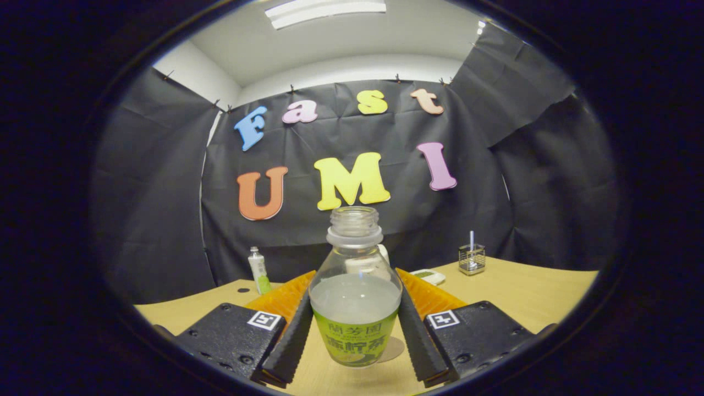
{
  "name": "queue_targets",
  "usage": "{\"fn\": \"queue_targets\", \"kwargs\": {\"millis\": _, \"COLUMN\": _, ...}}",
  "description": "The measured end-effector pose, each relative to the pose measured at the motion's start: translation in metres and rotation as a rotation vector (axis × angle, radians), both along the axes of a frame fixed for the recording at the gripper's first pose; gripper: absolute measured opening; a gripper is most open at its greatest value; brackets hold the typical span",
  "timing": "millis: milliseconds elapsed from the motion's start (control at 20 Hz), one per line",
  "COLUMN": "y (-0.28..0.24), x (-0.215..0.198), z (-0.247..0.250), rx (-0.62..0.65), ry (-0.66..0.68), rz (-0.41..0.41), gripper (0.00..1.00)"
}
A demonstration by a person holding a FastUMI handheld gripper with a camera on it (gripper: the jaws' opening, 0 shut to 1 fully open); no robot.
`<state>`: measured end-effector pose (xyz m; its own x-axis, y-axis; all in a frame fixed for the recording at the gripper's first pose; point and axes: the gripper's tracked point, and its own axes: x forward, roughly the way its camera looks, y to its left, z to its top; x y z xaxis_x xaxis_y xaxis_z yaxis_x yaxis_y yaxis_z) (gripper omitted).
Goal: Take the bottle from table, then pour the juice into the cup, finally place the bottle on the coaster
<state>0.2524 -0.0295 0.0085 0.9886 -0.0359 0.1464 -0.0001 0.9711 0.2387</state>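
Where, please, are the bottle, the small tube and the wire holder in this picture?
bottle (355,291): gripper view, on its clear body above the green label, between the tool's fingers.
small tube (257,269): gripper view, on its white middle.
wire holder (472,259): gripper view, on its mesh front.

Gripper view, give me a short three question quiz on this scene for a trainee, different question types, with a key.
1. True or false: the bottle has its cap on.
2. The tongs are: A) open, far from the bottle; B) closed on the bottle's sides; C) holding the cup.
3. Fill in: beyond the bottle, on the table, a small wire basket stands to the ____.

Key: 1 false, the neck is open. 2 B, both fingers press the bottle. 3 right.
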Motion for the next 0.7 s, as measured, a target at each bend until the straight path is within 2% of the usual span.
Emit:
{"fn": "queue_targets", "kwargs": {"millis": 350, "y": -0.017, "x": 0.056, "z": -0.037, "rx": -0.113, "ry": 0.126, "rz": -0.033, "gripper": 0.82}}
{"fn": "queue_targets", "kwargs": {"millis": 550, "y": -0.015, "x": 0.073, "z": -0.053, "rx": -0.098, "ry": 0.161, "rz": -0.004, "gripper": 0.82}}
{"fn": "queue_targets", "kwargs": {"millis": 700, "y": -0.016, "x": 0.077, "z": -0.056, "rx": -0.11, "ry": 0.177, "rz": -0.019, "gripper": 0.83}}
